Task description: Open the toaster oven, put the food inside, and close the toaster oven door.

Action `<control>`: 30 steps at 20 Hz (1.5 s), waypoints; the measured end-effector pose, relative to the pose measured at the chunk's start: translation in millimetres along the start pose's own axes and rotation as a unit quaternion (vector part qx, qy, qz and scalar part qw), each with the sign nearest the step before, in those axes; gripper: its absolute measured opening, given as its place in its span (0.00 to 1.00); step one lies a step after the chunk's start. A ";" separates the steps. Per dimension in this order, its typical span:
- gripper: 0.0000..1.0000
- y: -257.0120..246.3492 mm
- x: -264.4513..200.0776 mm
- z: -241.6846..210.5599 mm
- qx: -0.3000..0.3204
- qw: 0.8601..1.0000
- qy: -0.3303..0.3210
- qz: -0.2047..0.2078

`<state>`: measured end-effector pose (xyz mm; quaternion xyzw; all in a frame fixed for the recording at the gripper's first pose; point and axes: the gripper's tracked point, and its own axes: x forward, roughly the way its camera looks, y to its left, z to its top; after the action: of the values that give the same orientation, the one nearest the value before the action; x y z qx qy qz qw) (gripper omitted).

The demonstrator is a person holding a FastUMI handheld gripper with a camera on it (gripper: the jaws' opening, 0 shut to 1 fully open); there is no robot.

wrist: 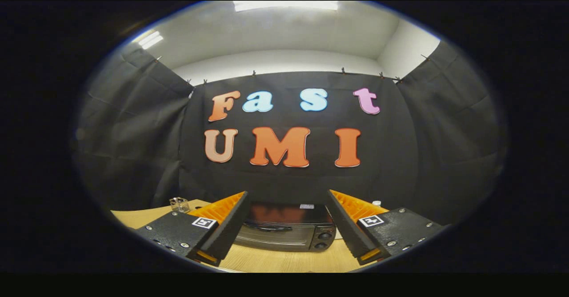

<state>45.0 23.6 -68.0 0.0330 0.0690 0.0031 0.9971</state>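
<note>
- Claw point(286, 199) spread wide, nothing between its two fingers, neither finger touching anything.
- Fingers point(226, 226) angled outward from each other, tips raised above the pale wooden table point(284, 261).
- Square black-and-white marker tag point(204, 222) on the left finger's mount, a matching one point(371, 220) on the right mount.
- Framed in the gap between the fingers, just beyond them: black box-shaped toaster oven point(286, 230) with a glass front, standing on the table.
- Toaster oven door point(271, 237) shut, upright, with a dark horizontal handle point(269, 228) across its upper part.
- Two round black knobs point(323, 240) stacked one over the other on the oven's right side panel.
- Small pale label point(306, 206) on the top of the oven, too small to make out.
- Reddish reflection across the oven's glossy top.
- Off to the left past the left finger, well apart from the oven: small clear glass-like container point(179, 204) on the table, contents not discernible.
- Small whitish object point(377, 203) peeking above the right finger, too hidden to identify.
- Behind the oven: black cloth wall point(400, 154) of the booth, hanging in folds and pinned along its top.
- Above the cloth: white ceiling point(284, 34) with bright light panels point(284, 6).
</note>
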 end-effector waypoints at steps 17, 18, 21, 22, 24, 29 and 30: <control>1.00 49.8 129.2 -158.6 0.032 0.987 0.156 0.002; 1.00 53.0 132.3 -164.2 0.042 0.986 0.163 0.004; 1.00 55.3 135.9 -172.3 0.027 0.986 0.164 0.001; 0.99 56.1 132.2 -170.7 0.015 0.987 0.159 0.001; 0.99 61.1 121.6 -169.6 0.004 0.989 0.147 0.007; 0.89 68.9 88.2 -169.9 0.020 0.990 0.132 0.040; 0.88 69.6 78.5 -173.5 0.015 0.989 0.141 0.049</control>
<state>98.7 105.2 -245.6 0.0502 0.2068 0.0552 0.9755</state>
